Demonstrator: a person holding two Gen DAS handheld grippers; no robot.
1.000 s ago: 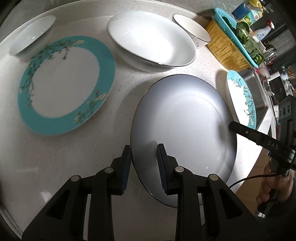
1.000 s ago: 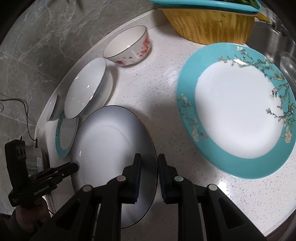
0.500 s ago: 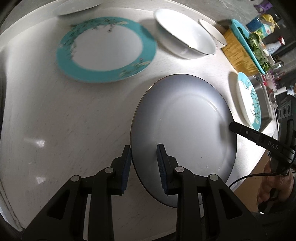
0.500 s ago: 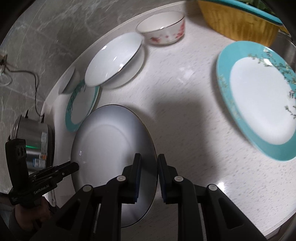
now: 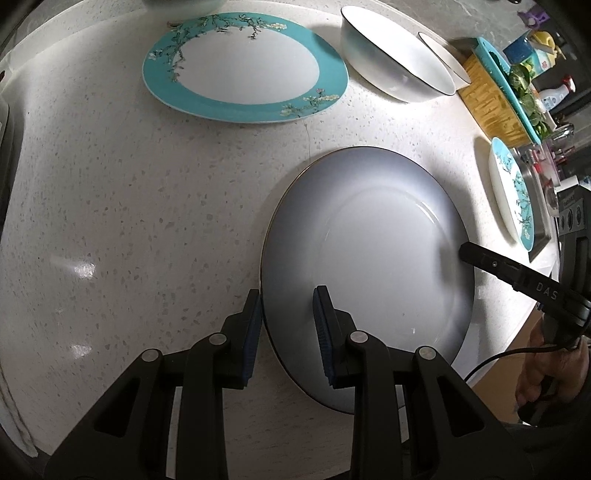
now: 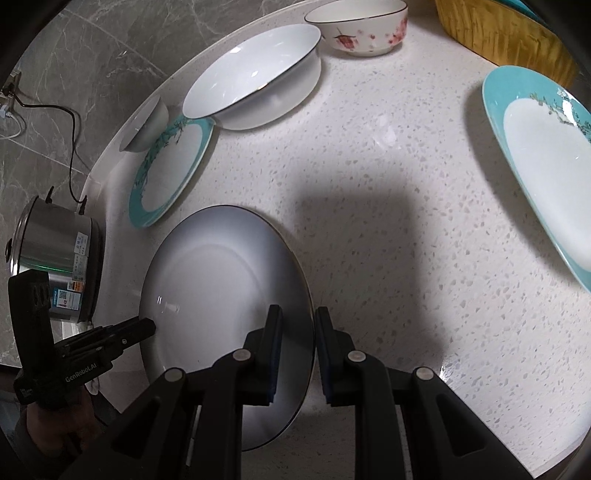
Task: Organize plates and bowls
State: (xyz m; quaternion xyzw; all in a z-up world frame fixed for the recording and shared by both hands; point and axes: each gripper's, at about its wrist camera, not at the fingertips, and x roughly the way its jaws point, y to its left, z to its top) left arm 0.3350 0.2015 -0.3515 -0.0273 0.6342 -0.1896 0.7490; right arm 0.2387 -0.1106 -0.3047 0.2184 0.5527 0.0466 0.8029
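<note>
A grey-white plate (image 5: 369,258) with a thin dark rim hangs tilted over the speckled counter, held from both sides. My left gripper (image 5: 286,295) is shut on its left rim. My right gripper (image 6: 297,314) is shut on the opposite rim of the plate (image 6: 218,295). A teal-rimmed flowered plate (image 5: 243,66) lies at the back. A big white bowl (image 5: 399,70) and a smaller bowl (image 5: 443,59) stand to its right. The second teal plate (image 6: 543,158) lies far right, and a pink-flowered bowl (image 6: 362,29) stands at the back.
A steel pot (image 6: 55,251) with a cord stands at the counter's left end. A small bowl (image 6: 147,125) sits by the wall. A yellow basket (image 5: 491,99) of greens and a sink (image 5: 539,206) are at the right. A hand (image 5: 546,373) holds the right gripper.
Both grippers carried the grey plate left along the counter and slightly down. The right teal plate slid toward the picture's edge, and the steel pot came into the right wrist view.
</note>
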